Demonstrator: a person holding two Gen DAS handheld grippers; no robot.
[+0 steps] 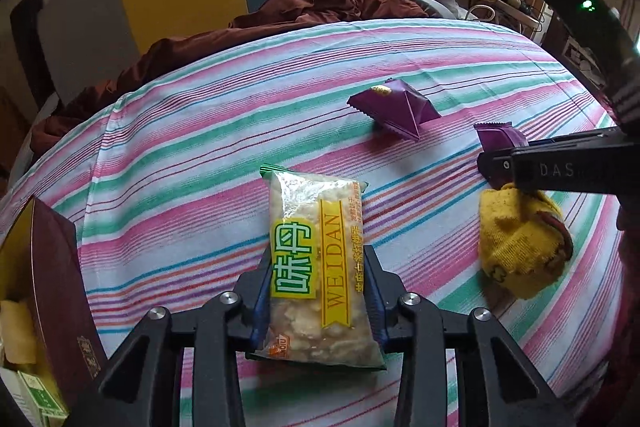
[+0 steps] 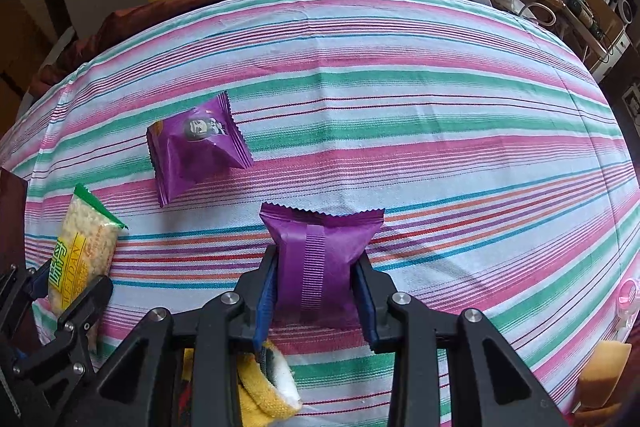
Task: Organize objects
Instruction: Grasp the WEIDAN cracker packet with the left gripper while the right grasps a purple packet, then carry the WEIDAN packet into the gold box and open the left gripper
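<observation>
Between the blue pads of our left gripper (image 1: 316, 291) sits a clear WEIDAN cracker packet (image 1: 316, 267), the jaws closed against its sides, its far end resting on the striped sheet (image 1: 240, 107). Our right gripper (image 2: 316, 291) is clamped the same way on a purple snack packet (image 2: 320, 259), seam side up, just above the sheet. Further out on the sheet lies a second purple packet (image 2: 198, 151), apart from both grippers. Under the right gripper we see a rolled yellow sock (image 1: 520, 247). At the left edge stands an open maroon box (image 1: 60, 287) with items inside. Beyond the sheet we see a rumpled brown blanket (image 1: 312, 3).
</observation>
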